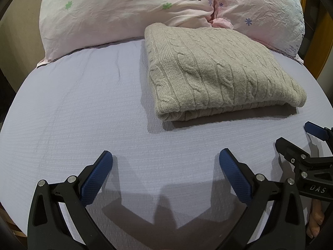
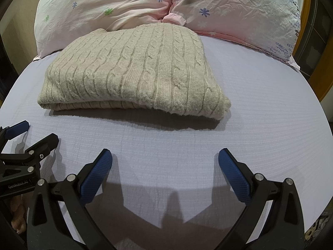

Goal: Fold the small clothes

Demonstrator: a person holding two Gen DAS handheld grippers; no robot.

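Note:
A beige cable-knit sweater (image 1: 216, 73) lies folded into a thick rectangle on the lilac bed sheet (image 1: 83, 108), just in front of the pillows. It also shows in the right wrist view (image 2: 137, 70). My left gripper (image 1: 165, 160) is open and empty, low over the sheet, a short way in front of the sweater and to its left. My right gripper (image 2: 165, 160) is open and empty, in front of the sweater's near edge. Each gripper shows at the edge of the other's view: the right one (image 1: 299, 141), the left one (image 2: 35, 133).
Two pink flowered pillows (image 1: 116, 14) (image 1: 266, 14) stand behind the sweater at the head of the bed. A wooden frame (image 2: 326, 70) shows at the far right. The bed sheet (image 2: 260, 108) spreads wide around the sweater.

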